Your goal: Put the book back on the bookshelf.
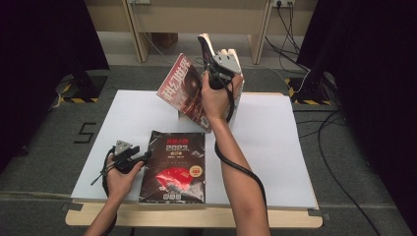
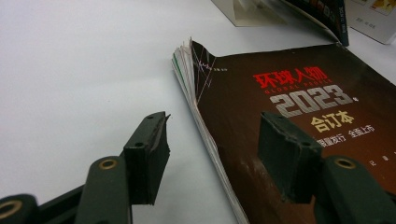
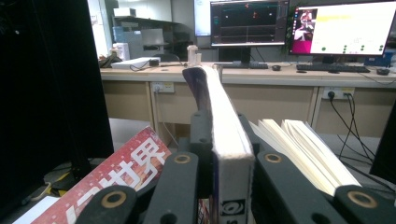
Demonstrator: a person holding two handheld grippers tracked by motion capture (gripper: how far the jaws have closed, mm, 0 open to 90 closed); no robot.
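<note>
A dark magazine (image 1: 172, 167) with a red shape and "2023" on its cover lies flat on the white board (image 1: 275, 147). My left gripper (image 1: 144, 157) is at its left edge. In the left gripper view this gripper (image 2: 215, 135) stands open, one jaw over the board and the other over the magazine's cover (image 2: 299, 107), straddling the page edge without touching it. My right gripper (image 1: 210, 61) is raised at the back, shut on a thick book (image 3: 224, 121) held upright by its edge. A red magazine (image 1: 184, 91) leans to the left of it.
Another book with fanned cream pages (image 3: 299, 144) stands just right of the held one, in a white holder (image 1: 237, 105) at the board's far side. Beyond the table are desks (image 3: 140, 74), monitors (image 3: 247, 21) and cables (image 1: 334, 147) on the floor.
</note>
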